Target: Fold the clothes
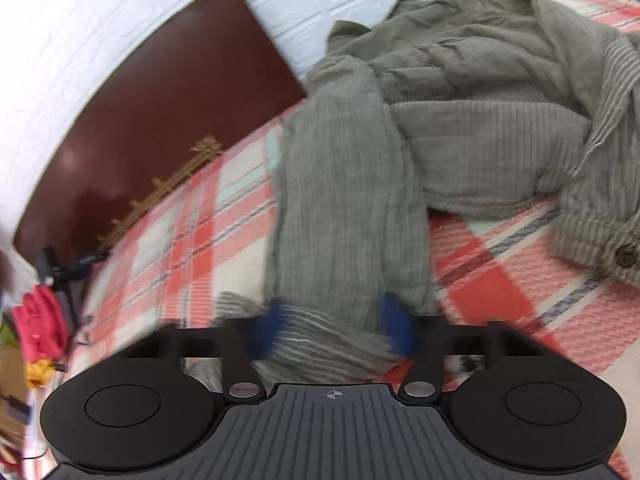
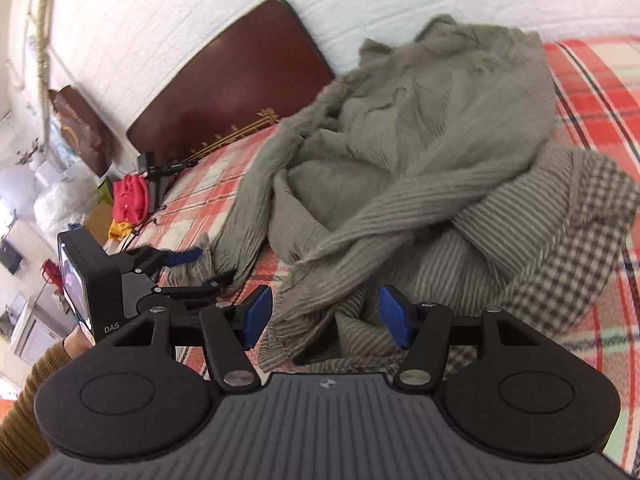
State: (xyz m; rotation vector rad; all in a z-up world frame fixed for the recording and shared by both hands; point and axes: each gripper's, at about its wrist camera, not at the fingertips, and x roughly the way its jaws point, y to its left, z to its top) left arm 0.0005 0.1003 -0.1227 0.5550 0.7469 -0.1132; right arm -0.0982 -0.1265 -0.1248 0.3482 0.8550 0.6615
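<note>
Olive shirt point(image 1: 460, 92) lies crumpled on the plaid bed point(image 1: 520, 280), one sleeve stretching lengthwise from the heap toward the left tongs point(image 1: 336, 334), which pinch its striped end. Right tongs point(image 2: 326, 316) stand spread, straddling striped fabric without pressing it.

One crumpled olive-grey ribbed garment point(image 2: 420, 152) lies on one red-and-cream plaid bed cover point(image 1: 192, 240), with one dark brown wooden headboard point(image 1: 160, 120), one red cloth bundle point(image 2: 130, 196), and two black blue-padded grippers point(image 2: 326, 316) point(image 1: 334, 332).
</note>
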